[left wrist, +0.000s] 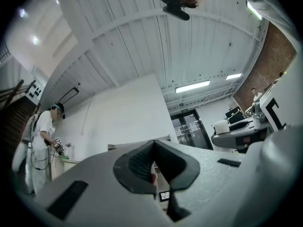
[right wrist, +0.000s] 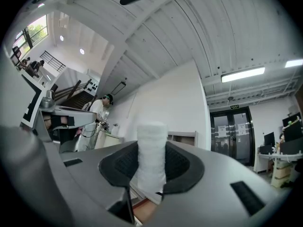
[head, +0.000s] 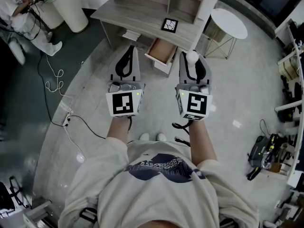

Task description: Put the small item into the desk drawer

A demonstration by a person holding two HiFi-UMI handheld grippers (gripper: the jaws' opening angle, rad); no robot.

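A small white cylinder-shaped item [head: 192,56] stands upright between the pads of my right gripper [head: 192,61], which is shut on it. In the right gripper view the white item [right wrist: 151,150] fills the gap between the dark pads [right wrist: 120,167]. My left gripper [head: 128,52] is shut with nothing in it, and in the left gripper view its jaws [left wrist: 154,169] meet. Both grippers are held level in front of the person, just short of the desk drawer [head: 162,51]. The drawer is pulled open and shows its wooden inside below the grey desk [head: 142,18].
A black-and-white marker card [head: 169,25] lies on the desk above the drawer. A round white side table [head: 229,23] stands to the right and a white bin [head: 71,6] to the left. Cables [head: 57,80] trail on the floor, gear [head: 268,153] clutters the right, and another person [head: 19,13] is far left.
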